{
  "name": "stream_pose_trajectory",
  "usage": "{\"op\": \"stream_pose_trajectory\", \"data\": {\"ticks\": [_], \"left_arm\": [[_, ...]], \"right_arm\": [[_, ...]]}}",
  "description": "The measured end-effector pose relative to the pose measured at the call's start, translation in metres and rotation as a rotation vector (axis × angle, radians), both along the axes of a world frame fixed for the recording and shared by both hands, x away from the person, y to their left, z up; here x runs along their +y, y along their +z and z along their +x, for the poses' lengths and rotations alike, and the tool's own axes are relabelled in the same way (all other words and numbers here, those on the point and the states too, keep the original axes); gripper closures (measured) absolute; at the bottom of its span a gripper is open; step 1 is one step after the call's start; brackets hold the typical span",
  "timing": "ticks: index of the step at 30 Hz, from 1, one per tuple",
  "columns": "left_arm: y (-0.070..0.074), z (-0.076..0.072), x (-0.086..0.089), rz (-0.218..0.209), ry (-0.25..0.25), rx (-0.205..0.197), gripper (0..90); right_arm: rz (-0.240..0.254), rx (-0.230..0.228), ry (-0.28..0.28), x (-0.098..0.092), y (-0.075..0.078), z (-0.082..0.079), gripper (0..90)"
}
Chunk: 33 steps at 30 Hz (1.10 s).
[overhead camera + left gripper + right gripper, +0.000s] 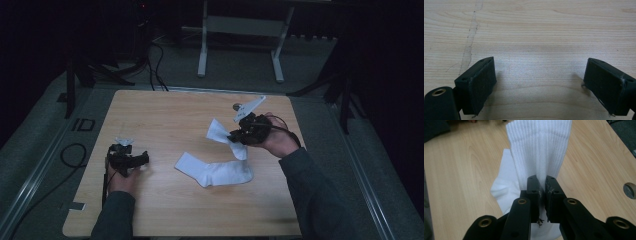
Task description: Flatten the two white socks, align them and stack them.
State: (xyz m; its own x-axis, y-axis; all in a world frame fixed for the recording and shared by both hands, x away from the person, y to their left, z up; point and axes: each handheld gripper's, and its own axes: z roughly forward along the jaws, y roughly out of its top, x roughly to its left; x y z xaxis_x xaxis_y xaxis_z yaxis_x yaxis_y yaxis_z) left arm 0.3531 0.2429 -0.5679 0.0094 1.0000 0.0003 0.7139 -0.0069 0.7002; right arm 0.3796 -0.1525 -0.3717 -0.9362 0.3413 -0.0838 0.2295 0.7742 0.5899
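A white sock [216, 171] lies on the wooden table [165, 115], its foot flat near the middle. My right gripper [237, 135] is shut on the sock's ribbed cuff end [541, 152] and holds that part lifted off the wood. The cuff sticks out past the closed jaws. In the right gripper view the rest of the sock [504, 187] hangs down below. My left gripper [134, 160] rests low at the table's left, open, with bare wood between its pads [482, 85].
A round hole [630, 190] is cut in the tabletop near the right gripper. A white frame stand [240, 30] and cables [155, 65] sit on the floor behind the table. The table's left edge lies close to the left hand.
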Motion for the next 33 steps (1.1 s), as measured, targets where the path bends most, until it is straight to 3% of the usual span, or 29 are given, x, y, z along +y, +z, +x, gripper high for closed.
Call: {"op": "stream_pose_trajectory", "data": {"ticks": [5,11,24,33], "left_arm": [[0.0,0.0,0.0,0.001,-0.001,0.001,10.8],[0.0,0.0,0.0,0.002,-0.002,0.002,10.7],[0.0,0.0,0.0,0.001,-0.002,0.002,10.8],[0.0,0.0,0.0,0.002,-0.002,0.001,10.8]], "right_arm": [[-0.001,0.017,0.02,0.006,-0.005,-0.005,82.6],[-0.01,0.043,0.056,0.021,-0.023,-0.012,82.3],[0.001,0.101,0.022,0.038,-0.064,-0.012,82.0],[0.001,0.123,-0.035,0.057,-0.092,-0.015,81.8]]}}
